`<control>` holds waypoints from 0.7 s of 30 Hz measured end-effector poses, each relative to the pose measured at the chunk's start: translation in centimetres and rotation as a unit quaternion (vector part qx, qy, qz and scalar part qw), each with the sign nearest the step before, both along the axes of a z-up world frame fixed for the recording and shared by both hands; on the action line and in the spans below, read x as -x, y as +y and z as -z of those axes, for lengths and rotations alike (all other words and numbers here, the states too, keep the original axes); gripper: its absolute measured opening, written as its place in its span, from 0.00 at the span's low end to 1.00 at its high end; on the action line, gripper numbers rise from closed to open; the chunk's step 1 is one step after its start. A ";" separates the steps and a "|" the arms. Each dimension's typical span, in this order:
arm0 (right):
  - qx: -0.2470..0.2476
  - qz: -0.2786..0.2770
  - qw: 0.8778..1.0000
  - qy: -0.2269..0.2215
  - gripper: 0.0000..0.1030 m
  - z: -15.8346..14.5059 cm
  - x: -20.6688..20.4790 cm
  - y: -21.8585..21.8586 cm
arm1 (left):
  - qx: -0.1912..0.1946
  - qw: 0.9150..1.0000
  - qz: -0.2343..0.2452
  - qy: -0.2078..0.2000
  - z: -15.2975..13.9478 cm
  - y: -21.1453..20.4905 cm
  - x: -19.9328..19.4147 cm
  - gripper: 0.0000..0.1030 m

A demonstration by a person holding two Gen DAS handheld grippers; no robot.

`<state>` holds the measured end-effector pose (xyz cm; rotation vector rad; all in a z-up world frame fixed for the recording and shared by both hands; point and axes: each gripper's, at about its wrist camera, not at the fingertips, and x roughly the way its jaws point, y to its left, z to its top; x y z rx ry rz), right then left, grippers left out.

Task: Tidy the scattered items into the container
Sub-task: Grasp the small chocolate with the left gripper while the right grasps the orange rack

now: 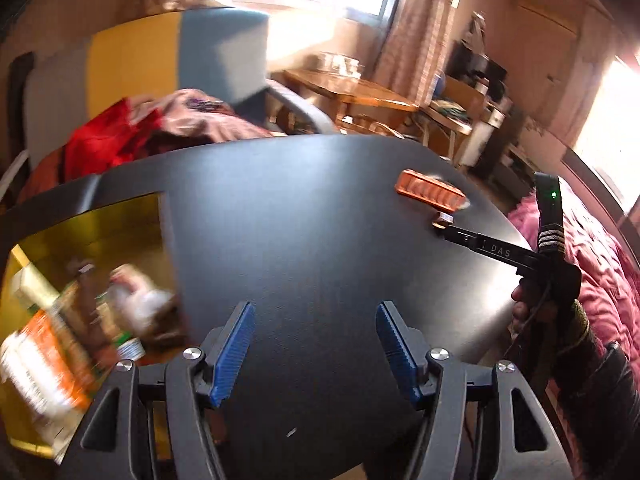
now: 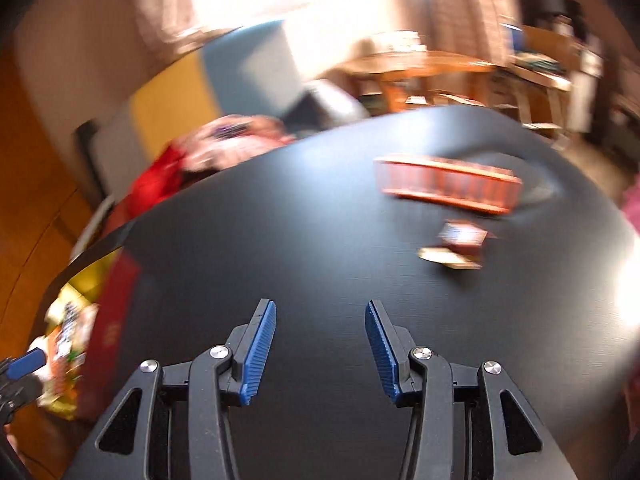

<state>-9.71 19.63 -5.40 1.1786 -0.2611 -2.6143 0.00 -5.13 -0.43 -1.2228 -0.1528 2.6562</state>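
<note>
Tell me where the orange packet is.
The orange packet lies on the black table's far right, just beyond a small brown wrapper, near the right gripper.

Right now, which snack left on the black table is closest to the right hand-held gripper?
The small dark-red wrapped snack, lying apart from and nearer than the long orange ridged packet, which sits farther back on the black table.

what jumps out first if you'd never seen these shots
The orange packet far right on the black table, with a small wrapped item just before it. At the table's left edge, a yellow container already holds packets. Both grippers, left and right, are open and empty.
</note>
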 end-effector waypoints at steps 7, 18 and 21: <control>0.000 0.107 0.994 -0.007 0.46 0.7 1.5 10.8 | 0.028 0.992 0.120 -0.010 1.3 10.9 7.1 0.62; 0.020 0.131 0.991 -0.002 0.49 1.8 4.7 18.0 | 0.037 0.974 0.217 -0.053 6.0 23.4 18.4 0.62; 0.018 0.125 0.992 0.006 0.49 1.8 6.2 18.7 | 0.045 0.973 0.218 -0.067 7.6 24.9 20.9 0.62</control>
